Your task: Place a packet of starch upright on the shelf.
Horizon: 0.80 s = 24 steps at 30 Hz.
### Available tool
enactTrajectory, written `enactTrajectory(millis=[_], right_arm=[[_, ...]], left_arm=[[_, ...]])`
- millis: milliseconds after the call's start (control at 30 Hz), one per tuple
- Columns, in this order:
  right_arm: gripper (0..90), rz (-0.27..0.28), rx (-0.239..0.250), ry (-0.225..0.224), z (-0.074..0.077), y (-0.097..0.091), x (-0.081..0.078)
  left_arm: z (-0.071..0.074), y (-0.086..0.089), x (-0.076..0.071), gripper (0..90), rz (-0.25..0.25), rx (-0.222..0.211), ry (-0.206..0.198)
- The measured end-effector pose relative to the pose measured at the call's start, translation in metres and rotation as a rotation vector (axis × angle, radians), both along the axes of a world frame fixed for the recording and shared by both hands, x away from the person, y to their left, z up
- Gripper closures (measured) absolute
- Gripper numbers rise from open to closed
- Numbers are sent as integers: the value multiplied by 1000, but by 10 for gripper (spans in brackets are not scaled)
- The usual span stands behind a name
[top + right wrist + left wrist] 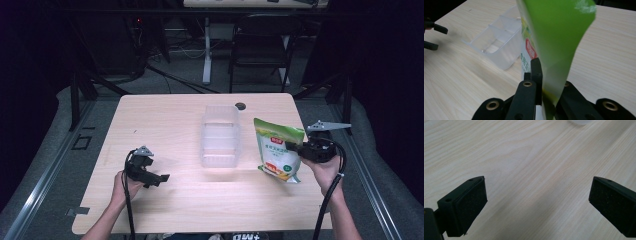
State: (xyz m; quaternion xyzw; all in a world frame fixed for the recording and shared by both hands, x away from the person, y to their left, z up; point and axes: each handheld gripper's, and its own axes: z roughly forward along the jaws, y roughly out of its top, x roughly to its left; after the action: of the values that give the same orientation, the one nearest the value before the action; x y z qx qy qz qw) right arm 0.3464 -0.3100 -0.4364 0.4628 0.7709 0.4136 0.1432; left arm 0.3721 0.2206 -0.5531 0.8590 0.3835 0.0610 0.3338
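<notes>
High view: my right gripper [296, 148] pinches a green-and-white pouch [278, 150] by its edge and holds it upright just to the right of the clear plastic bin [220, 136], which lies mid-table on the pale wooden table [165, 120]. The pouch's lower corner hangs close to the tabletop; I cannot tell whether it touches. My left gripper [150, 175] rests well to the left of the bin, nearer my edge of the table, jaws spread wide over bare wood with nothing between them.

Right gripper view: the jaws are pressed onto the pouch's [554, 50] side seam, and the bin [496, 47], divided by inner walls, lies beyond and to the left.

Judged step: carrying the pouch to the bin. To do it well, I should lift until the bottom clears the near wall, keep the grip firm so the soft pack does not swing, centre it over one compartment, then lower before releasing. The free gripper may steady the light bin.
</notes>
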Motion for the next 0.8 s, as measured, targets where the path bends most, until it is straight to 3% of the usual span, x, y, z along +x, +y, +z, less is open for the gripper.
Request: enactTrajectory(millis=[800], right_arm=[[900,-1,-6,-34,15,2,2]], left_arm=[[1,2,-1,19,21,-5,-7]])
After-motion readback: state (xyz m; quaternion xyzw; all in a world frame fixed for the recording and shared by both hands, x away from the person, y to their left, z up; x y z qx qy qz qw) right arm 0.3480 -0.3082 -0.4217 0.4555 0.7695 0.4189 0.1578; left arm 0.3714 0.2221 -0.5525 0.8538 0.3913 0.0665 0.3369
